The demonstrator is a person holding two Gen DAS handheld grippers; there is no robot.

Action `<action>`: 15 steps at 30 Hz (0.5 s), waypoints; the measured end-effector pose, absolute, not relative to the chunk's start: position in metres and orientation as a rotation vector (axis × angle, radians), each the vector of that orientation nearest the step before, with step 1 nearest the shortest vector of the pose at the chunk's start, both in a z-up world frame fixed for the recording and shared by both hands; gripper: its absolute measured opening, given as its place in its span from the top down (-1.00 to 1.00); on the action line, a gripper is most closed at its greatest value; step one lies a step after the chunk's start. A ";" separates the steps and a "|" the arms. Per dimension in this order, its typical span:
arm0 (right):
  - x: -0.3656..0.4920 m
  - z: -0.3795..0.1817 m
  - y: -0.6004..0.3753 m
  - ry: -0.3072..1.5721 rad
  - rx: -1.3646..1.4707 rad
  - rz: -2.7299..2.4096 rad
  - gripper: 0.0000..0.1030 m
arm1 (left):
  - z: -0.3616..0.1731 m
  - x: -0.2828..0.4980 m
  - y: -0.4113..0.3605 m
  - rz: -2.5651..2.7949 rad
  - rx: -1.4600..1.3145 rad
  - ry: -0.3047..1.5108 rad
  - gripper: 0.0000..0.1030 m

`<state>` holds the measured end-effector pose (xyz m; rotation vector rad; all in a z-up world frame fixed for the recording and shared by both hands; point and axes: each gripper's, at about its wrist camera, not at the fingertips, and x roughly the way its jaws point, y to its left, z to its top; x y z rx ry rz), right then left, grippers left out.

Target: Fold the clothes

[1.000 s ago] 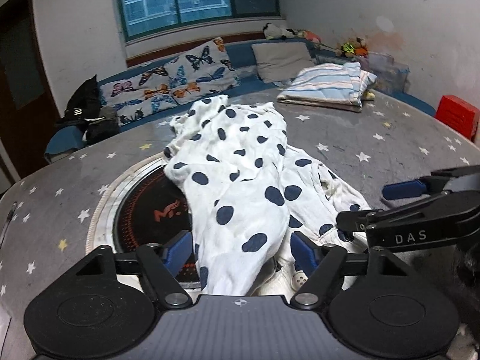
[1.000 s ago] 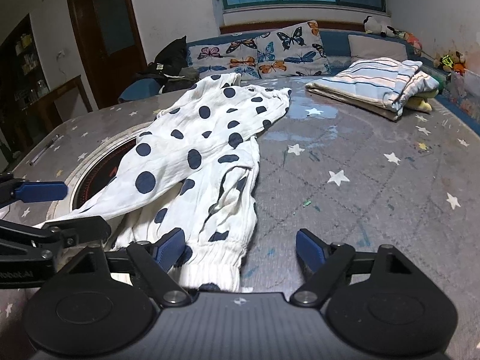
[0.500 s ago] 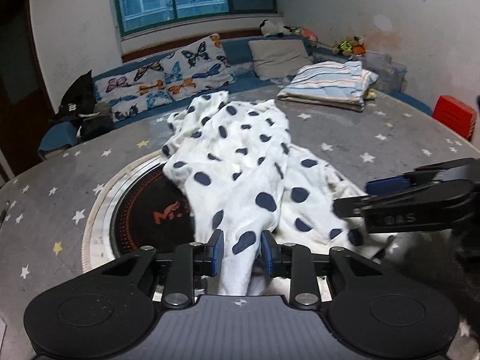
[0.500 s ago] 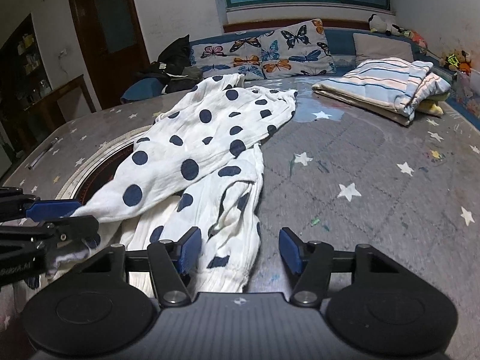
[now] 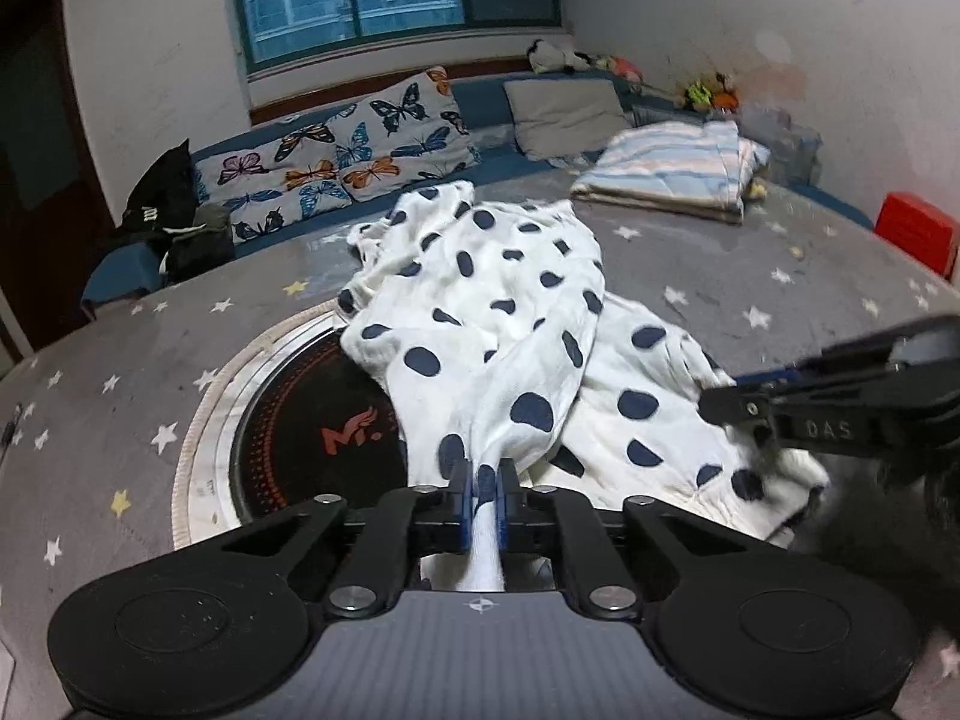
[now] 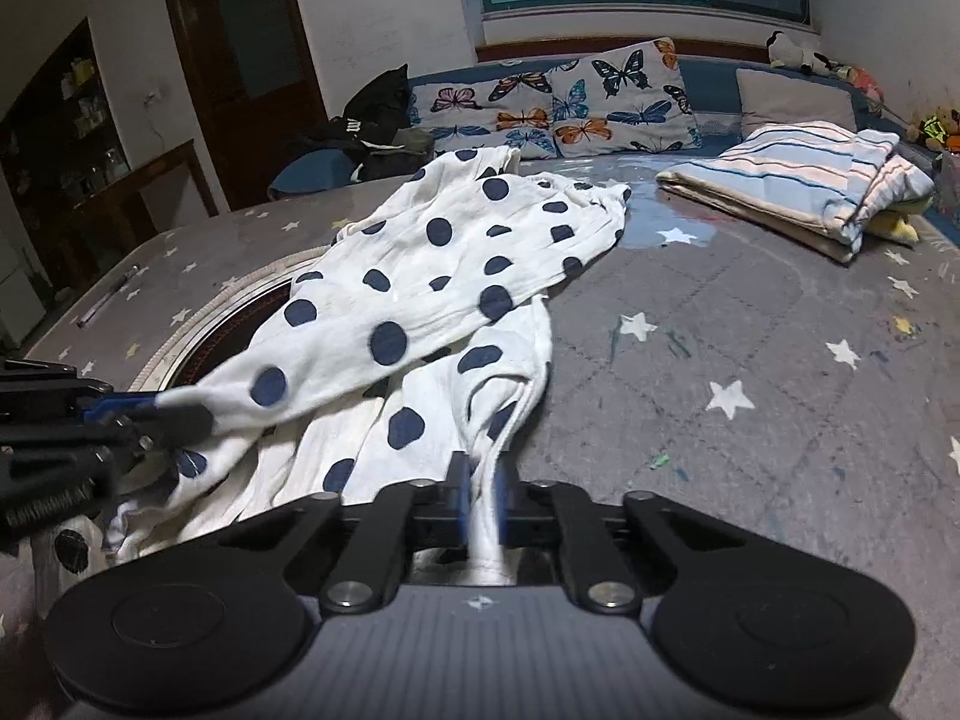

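Both sets of jaws had just closed from wide apart. On the left, the left gripper [image 5: 480,501] clamped one bunched end of the polka-dot garment [image 5: 498,324]; to its right, the right gripper [image 6: 480,495] pinched the neighbouring end. With both ends secured, lifting to straighten seemed next. Beyond the grippers, the garment lay rumpled across the starred table [image 6: 780,324].
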<state>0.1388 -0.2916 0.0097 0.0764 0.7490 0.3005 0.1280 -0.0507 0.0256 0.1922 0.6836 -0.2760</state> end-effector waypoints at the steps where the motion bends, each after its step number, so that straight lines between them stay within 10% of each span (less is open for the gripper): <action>1: 0.136 0.011 -0.293 0.746 0.069 0.294 0.93 | 0.028 0.127 -0.047 -0.272 0.175 0.682 0.87; 15: 0.048 0.029 -0.328 0.784 0.025 0.306 0.94 | 0.049 0.059 0.001 -0.351 -0.028 0.714 0.90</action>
